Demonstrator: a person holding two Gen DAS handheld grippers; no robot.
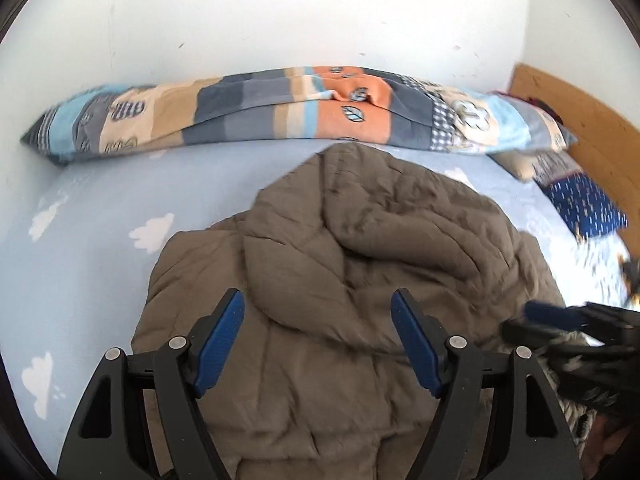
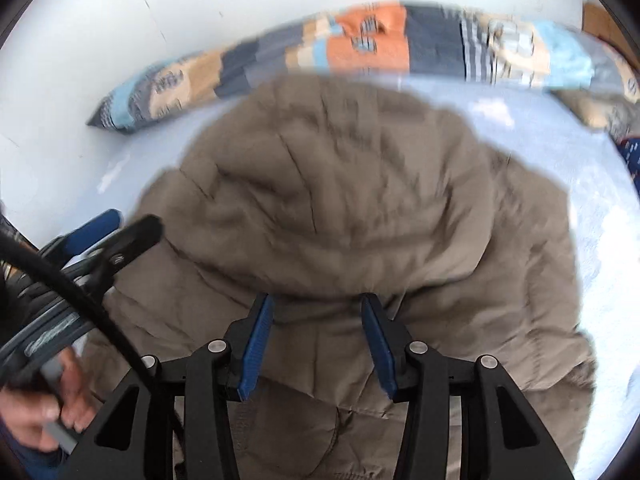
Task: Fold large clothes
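**Brown quilted coat lay bunched on the bed between my two grippers**

Brown and puffy, the quilted coat (image 1: pixel 360 264) sat in a rumpled heap on the light blue bed sheet (image 1: pixel 100 200) printed with white clouds, its upper part folded over into a rounded mound. From the left wrist camera I saw my left gripper (image 1: pixel 318 320) poised over the near part of the coat, its blue pads (image 1: pixel 220 344) standing wide apart with nothing pinched between them; whether their tips brushed the fabric I could not tell. From the right wrist camera, which was blurred, my right gripper (image 2: pixel 316 320) sat at the lower edge of the mound, its blue pads (image 2: pixel 256 348) set closer together than the left pair, with a fold of the coat lying in the gap. Whether those pads actually pressed on the cloth I could not tell. A rolled patchwork duvet (image 1: pixel 280 108) in orange, grey, tan and pale blue lay along the white wall (image 1: pixel 280 12) behind the coat. A dark blue patterned pillow (image 1: pixel 584 204) rested near the wooden headboard (image 1: pixel 580 128) at the far right. A hand (image 2: pixel 36 412) gripped the left tool's handle at the lower left of the right view, with a black cable (image 2: pixel 80 292) curving past it.
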